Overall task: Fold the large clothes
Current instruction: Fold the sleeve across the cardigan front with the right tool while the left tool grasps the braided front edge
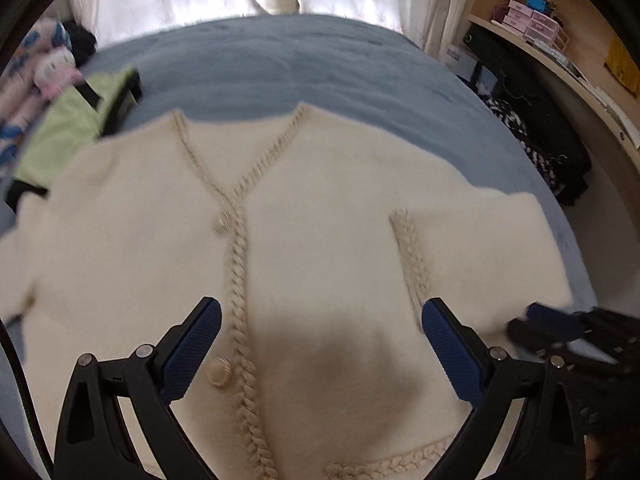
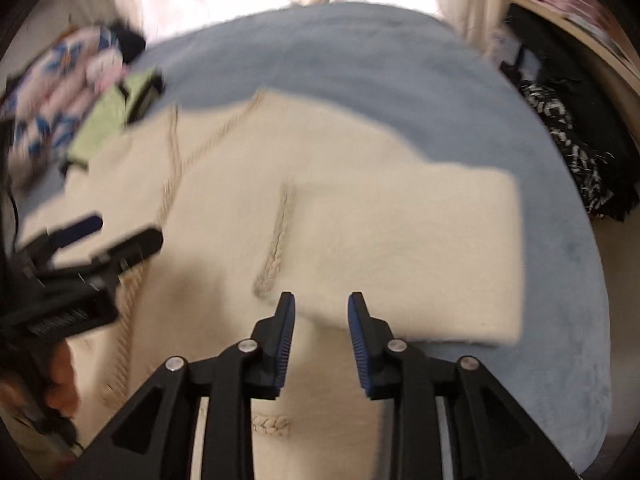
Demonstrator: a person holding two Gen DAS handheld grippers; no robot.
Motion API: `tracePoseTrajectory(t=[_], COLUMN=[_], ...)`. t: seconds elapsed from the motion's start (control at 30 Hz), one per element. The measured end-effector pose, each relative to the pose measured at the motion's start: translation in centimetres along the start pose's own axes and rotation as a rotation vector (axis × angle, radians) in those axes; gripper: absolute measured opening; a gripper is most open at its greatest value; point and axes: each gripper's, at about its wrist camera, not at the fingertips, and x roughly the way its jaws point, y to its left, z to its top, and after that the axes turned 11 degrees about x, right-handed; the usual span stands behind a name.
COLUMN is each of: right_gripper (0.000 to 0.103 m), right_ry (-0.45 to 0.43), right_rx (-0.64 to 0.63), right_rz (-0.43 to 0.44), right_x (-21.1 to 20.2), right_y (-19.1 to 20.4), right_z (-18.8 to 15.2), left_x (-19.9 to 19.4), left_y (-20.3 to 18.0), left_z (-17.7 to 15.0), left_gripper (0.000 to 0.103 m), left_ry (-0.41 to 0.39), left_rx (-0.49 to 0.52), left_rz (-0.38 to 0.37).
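Cream knit cardigan [image 1: 320, 240] lay flat on the blue bed [image 1: 320, 64], left tongs [image 1: 320, 336] wide apart, right tongs [image 2: 321, 320] narrowly apart, both empty; a shallow pinch could slip off the fluffy knit.

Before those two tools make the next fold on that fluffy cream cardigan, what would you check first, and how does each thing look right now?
1. Cardigan lying flat, front up on the blue blanket: ok.
2. Sleeve on the right already folded in across the body: ok.
3. Left tool open wide, nothing between its pads: ok.
4. Right tool free of fabric: ok, its pads stand slightly apart above the sleeve's lower edge, gripping nothing.
5. Other sleeve folded in: cannot tell, it runs out of view at the left edge.
6. Green garment clear of the cardigan: not ok, it meets the cardigan's shoulder.
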Motion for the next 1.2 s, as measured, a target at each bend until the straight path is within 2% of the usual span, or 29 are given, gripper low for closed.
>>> tracePoseTrajectory(t=[0.13,0.23,0.37,0.63,0.67,0.7,0.73,0.77,0.8,0.83,0.93,1.0,1.13,1.2], right_gripper=[0.029,0.032,0.036,0.036,0.036,0.036,0.036,0.036,0.036,0.036,0.036,0.036,0.036,0.037], right_ry=[0.027,0.032,0.042,0.060,0.060,0.061,0.063,0.066,0.070,0.072,0.074,0.070,0.057,0.046], right_rx=[0.033,0.080,0.152,0.240,0.249,0.260,0.269,0.278,0.285,0.288,0.291,0.289,0.293,0.293], right_rz=[0.008,0.013,0.019,0.043,0.043,0.046,0.047,0.050,0.053,0.053,0.038,0.029,0.010,-0.005], right_x=[0.6,0.5,0.2,0.9,0.9,1.0,1.1,1.2,1.3,1.4,1.3,1.0,0.5,0.3], right_y=[-1.2,-2.6,-5.1,-8.1,-8.4,-8.7,-8.9,-9.1,-9.2,-9.3,-9.4,-9.5,-9.8,-9.7], right_z=[-0.7,-0.6,-0.6,-1.0,-1.0,-1.0,-1.0,-1.0,-1.0,-1.1,-1.3,-1.3,-0.8,-0.5], left_x=[3.0,4.9,7.3,10.6,10.7,10.9,11.0,11.3,11.6,11.9,11.9,10.2,3.4,0.7], left_y=[0.8,0.5,-1.4,-4.4,-5.0,-5.7,-6.0,-6.9,-7.2,-7.9,-9.3,-9.8,-9.0,-8.1], left_z=[-0.5,-0.4,-0.1,0.4,0.7,0.9,1.2,1.4,1.6,1.7,2.1,3.2,7.3,8.8], left_gripper=[0.086,0.084,0.084,0.084,0.081,0.065,0.057,0.044,0.022,0.017,0.015,0.015,0.015,0.015], left_ry=[0.087,0.122,0.165,0.208,0.210,0.210,0.214,0.232,0.238,0.237,0.229,0.186,0.001,-0.055], left_rx=[-0.083,-0.129,-0.139,-0.166,-0.170,-0.166,-0.161,-0.148,-0.135,-0.109,-0.052,-0.022,0.015,0.012], left_rz=[-0.210,-0.334,-0.426,-0.437,-0.450,-0.472,-0.490,-0.478,-0.455,-0.427,-0.353,-0.312,-0.288,-0.279])
